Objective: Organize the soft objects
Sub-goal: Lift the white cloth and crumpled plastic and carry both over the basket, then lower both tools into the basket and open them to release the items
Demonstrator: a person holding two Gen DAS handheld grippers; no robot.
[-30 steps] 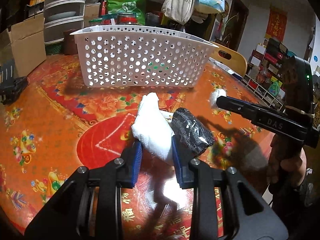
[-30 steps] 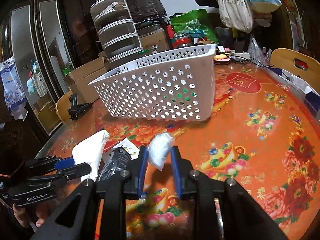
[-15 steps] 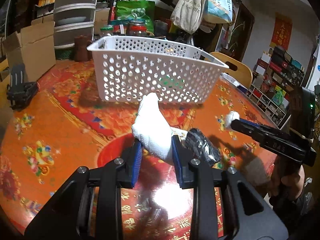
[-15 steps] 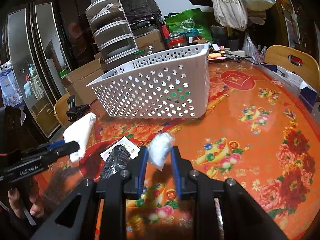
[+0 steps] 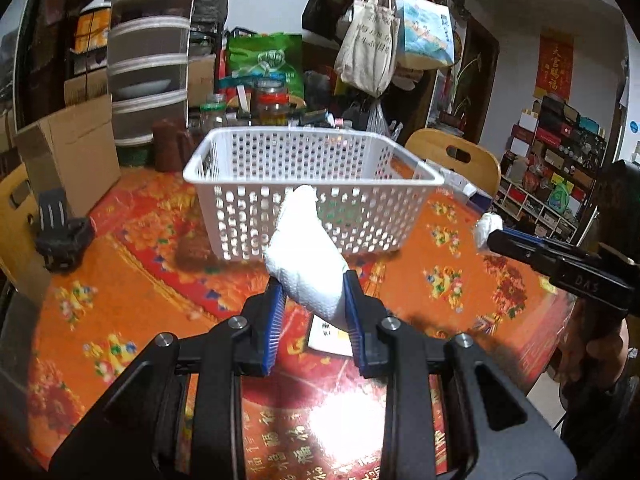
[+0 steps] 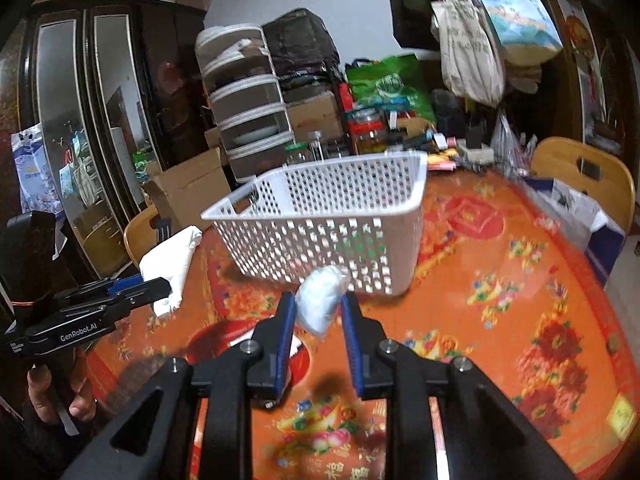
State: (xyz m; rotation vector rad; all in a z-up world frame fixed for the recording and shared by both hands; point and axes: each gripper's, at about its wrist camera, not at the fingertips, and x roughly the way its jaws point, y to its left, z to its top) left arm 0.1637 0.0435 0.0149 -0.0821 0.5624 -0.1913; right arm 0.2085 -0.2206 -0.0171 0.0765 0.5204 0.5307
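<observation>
My left gripper is shut on a white folded cloth and holds it in the air in front of the white perforated basket. My right gripper is shut on a small white soft bundle, also lifted, near the basket's front wall. The right gripper with its bundle shows at the right of the left wrist view. The left gripper with the cloth shows at the left of the right wrist view. The black soft object is out of view.
The round table has a red and orange floral cover. A white card lies under the left gripper. A black clamp and a cardboard box are at the left. Jars, bags and wooden chairs stand behind.
Both grippers have risen from the table with their loads and moved toward the basket. The black soft object has dropped out of both views.
</observation>
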